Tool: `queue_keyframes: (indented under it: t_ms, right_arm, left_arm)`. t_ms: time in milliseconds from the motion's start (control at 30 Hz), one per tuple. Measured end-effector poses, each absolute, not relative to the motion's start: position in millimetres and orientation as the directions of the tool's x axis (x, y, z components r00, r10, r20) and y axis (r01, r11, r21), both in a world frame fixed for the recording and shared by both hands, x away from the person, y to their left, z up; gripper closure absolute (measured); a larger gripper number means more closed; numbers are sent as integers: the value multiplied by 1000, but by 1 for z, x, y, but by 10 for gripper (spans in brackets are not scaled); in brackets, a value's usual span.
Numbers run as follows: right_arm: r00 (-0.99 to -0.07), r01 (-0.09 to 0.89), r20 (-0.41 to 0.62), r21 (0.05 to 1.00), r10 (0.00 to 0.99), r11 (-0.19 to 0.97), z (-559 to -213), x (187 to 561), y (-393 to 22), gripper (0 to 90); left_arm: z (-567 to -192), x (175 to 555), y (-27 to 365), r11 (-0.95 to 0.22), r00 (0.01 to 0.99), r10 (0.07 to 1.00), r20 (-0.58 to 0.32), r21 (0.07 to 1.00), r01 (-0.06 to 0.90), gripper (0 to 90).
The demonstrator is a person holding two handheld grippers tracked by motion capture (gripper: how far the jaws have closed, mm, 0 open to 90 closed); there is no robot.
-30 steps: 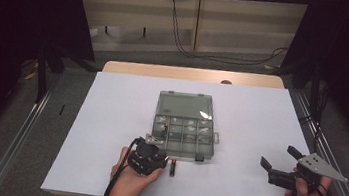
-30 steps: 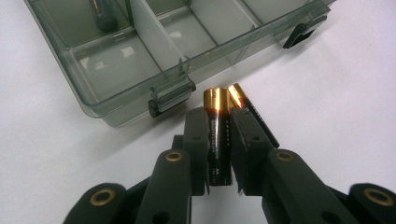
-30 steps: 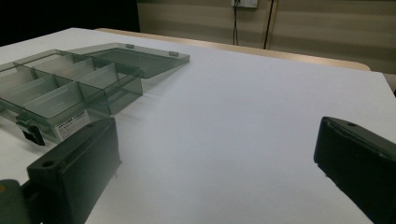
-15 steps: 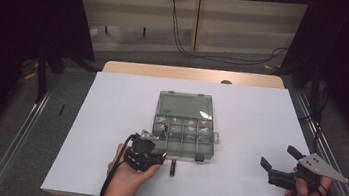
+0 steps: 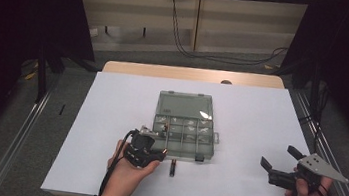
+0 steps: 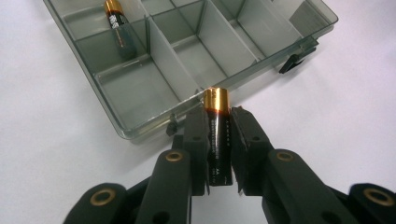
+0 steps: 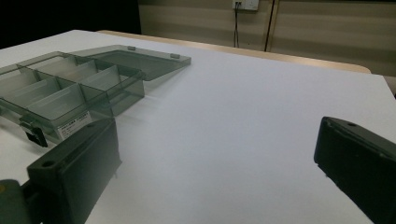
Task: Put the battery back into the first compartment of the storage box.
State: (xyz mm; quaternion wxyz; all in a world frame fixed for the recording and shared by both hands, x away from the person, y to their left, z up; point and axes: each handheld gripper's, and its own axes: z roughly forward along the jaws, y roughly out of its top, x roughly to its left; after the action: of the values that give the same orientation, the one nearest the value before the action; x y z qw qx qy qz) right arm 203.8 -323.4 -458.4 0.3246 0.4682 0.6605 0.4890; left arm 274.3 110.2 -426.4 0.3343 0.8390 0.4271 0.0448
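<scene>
In the left gripper view, the left gripper (image 6: 218,140) is clamped on a battery (image 6: 218,135), a slim black cell with a copper-gold band at its far end; it lies lengthwise between the jaws with the gold tip poking out past them, just short of the near wall of the box. From above, that gripper (image 5: 148,148) sits at the box's near left corner, and a second battery (image 5: 172,169) lies loose on the white table (image 5: 110,115) just beside it. The right gripper (image 5: 282,164) hangs well off to the right, near the table's right edge, its jaws spread wide with nothing between them and bare tabletop all around. The clear grey box (image 6: 140,88) is split into compartments; one far compartment holds another battery (image 6: 119,25), while the near ones look bare. Its lid (image 5: 184,104) lies open flat behind it.
</scene>
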Motion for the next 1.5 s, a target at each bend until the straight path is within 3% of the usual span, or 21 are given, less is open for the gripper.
queue_keyframes:
  t_ms: [1500]
  right_arm:
    - [-350, 306, 41, 949, 936, 73, -459, 204, -324, 0]
  left_arm:
    - [-412, 325, 113, -349, 582, 783, -221, 618, 704, 773]
